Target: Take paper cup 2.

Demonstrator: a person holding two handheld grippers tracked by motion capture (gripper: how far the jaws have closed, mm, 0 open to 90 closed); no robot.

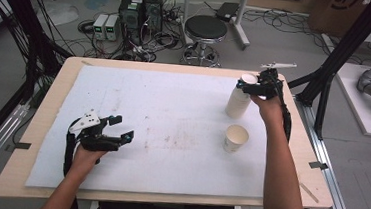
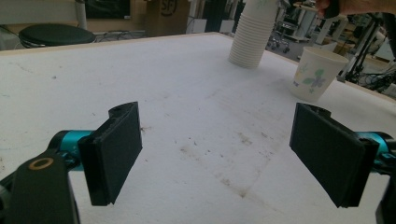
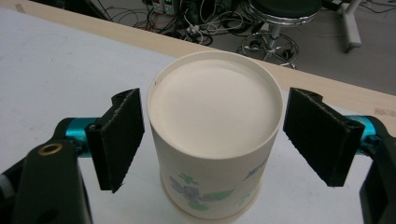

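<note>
Paper cups, stacked upside down (image 3: 215, 140) near the desk's (image 1: 65, 80) far right corner (smooth, tapered), sit between the right gripper's (image 3: 212, 140) open, not-yet-touching foam pads (image 3: 119, 137); left gripper (image 2: 219, 154) gapes wide.

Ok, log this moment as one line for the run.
right claw: open, jaws astride top cup of upside-down paper cup stack, pads not touching | left claw: open, nothing between jaws | single paper cup: upright near stack

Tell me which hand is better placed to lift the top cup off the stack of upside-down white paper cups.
Right: the right gripper already straddles the stack of upside-down white paper cups, jaws open. The left gripper sits far across the table.
</note>
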